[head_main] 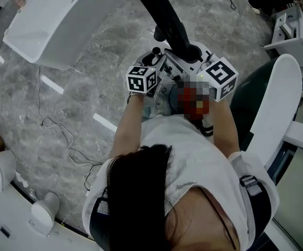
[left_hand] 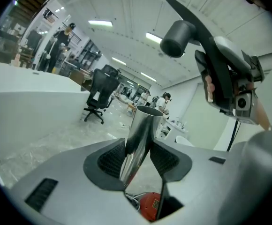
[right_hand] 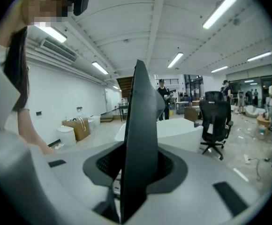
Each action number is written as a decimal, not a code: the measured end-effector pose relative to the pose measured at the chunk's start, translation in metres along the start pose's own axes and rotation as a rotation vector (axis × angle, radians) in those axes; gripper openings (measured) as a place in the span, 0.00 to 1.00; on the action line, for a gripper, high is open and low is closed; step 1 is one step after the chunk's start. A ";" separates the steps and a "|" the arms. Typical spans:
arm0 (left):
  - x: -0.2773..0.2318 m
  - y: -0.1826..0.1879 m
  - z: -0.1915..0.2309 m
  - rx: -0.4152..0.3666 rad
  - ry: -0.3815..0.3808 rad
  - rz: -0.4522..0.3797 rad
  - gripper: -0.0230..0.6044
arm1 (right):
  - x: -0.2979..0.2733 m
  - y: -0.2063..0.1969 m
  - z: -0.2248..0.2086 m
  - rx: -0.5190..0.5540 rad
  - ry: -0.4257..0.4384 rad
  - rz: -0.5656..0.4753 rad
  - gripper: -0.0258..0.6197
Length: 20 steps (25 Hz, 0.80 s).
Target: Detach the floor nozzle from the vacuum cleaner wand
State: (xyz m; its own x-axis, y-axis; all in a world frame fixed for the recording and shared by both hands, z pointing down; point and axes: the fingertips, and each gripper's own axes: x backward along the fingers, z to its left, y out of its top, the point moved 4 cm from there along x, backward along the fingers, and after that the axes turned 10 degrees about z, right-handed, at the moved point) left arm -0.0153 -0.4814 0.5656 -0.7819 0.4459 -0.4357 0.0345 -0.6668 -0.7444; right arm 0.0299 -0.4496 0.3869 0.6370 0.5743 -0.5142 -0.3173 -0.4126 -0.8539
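The black floor nozzle (head_main: pixel 164 14) sticks up and away from me, with my right gripper (head_main: pixel 191 54) shut on its neck. In the right gripper view the nozzle (right_hand: pixel 140 135) stands edge-on between the pads (right_hand: pixel 169 165). My left gripper (head_main: pixel 159 64) is shut on the shiny metal wand (left_hand: pixel 139 135). The wand's open upper end shows bare and apart from the nozzle (left_hand: pixel 179 35), which hangs above it at the upper right in the right gripper (left_hand: pixel 234 95). The red vacuum body (left_hand: pixel 147 205) lies below the left jaws.
A white curved counter (head_main: pixel 57 20) stands at the upper left and a white chair (head_main: pixel 277 103) close at the right. A thin cable (head_main: pixel 62 135) trails over the marble floor. White stools (head_main: pixel 2 166) sit at the lower left. A black office chair (right_hand: pixel 215 121) and people are farther off.
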 end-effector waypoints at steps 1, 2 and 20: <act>-0.001 -0.001 -0.001 0.004 -0.001 -0.001 0.31 | 0.006 0.009 -0.001 0.016 -0.006 -0.017 0.27; -0.001 -0.001 -0.001 0.008 0.001 -0.003 0.31 | 0.011 0.016 -0.001 0.028 -0.012 -0.032 0.27; 0.007 0.003 -0.004 -0.003 -0.008 0.042 0.31 | 0.038 0.018 -0.009 -0.156 -0.063 -0.160 0.27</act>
State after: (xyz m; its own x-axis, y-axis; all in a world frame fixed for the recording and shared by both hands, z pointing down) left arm -0.0177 -0.4783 0.5581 -0.7844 0.4129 -0.4629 0.0693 -0.6833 -0.7269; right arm 0.0548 -0.4410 0.3527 0.6238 0.6819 -0.3819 -0.1003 -0.4148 -0.9044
